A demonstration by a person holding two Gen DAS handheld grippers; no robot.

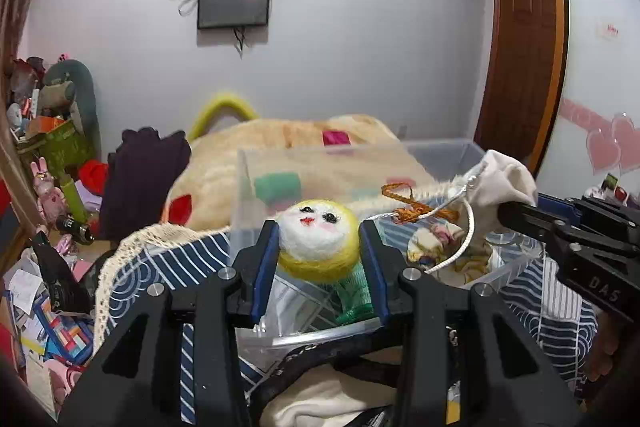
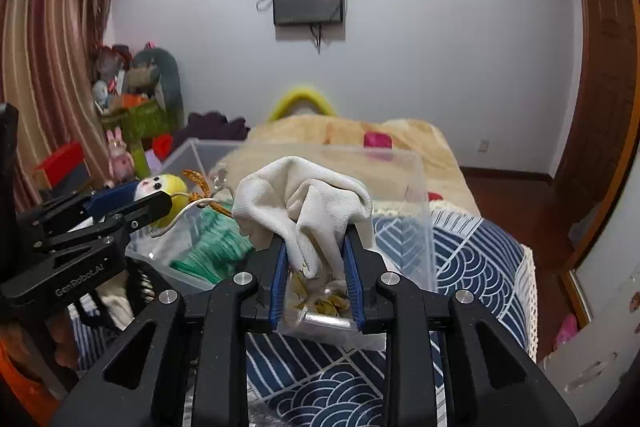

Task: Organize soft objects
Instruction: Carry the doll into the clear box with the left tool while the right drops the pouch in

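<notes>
My left gripper (image 1: 320, 243) is shut on a soft doll (image 1: 318, 241) with a white face, yellow hair and a green body, held above a clear plastic box (image 1: 440, 151). My right gripper (image 2: 316, 251) is shut on a cream cloth drawstring pouch (image 2: 304, 199), held over the same clear box (image 2: 416, 187). The pouch (image 1: 504, 179) shows at right in the left wrist view, with its white cord (image 1: 460, 235) and an orange braided string (image 1: 412, 203) hanging toward the doll. The doll (image 2: 160, 187) shows at left in the right wrist view.
The box stands on a blue-and-white patterned cloth (image 2: 472, 251) with a lace edge. Behind is a bed with a beige blanket (image 1: 288, 147). Clutter and toys (image 1: 52, 147) pile at the left by a curtain (image 2: 44, 47). A door (image 1: 520, 59) stands at right.
</notes>
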